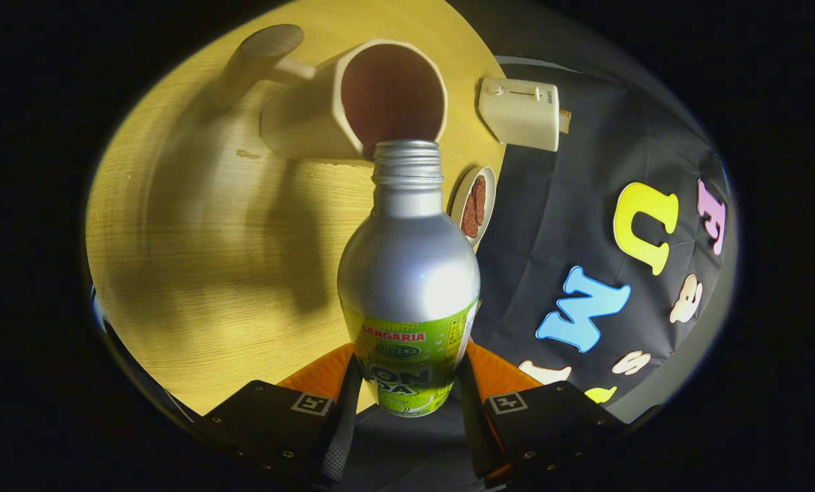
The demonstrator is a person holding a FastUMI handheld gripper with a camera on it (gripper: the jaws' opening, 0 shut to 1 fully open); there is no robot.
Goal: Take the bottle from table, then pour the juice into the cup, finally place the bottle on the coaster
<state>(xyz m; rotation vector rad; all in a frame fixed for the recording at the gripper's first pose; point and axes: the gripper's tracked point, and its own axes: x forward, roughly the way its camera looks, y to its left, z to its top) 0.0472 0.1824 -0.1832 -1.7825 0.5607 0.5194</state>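
Claw (407,400) clamps bottle (409,273), mouth at cup (353,102).

Bottle (408,273): silver metal, green label on the lower body, threaded neck, cap off. Held between the fingers of the claw (407,403), both pressing its label; mouth pointing away, at the rim of the cup.

Cup (353,102): cream, faceted, side handle. Stands on the wooden desk (202,260) just beyond the bottle's mouth. Interior dark, possibly holding liquid; level unclear.
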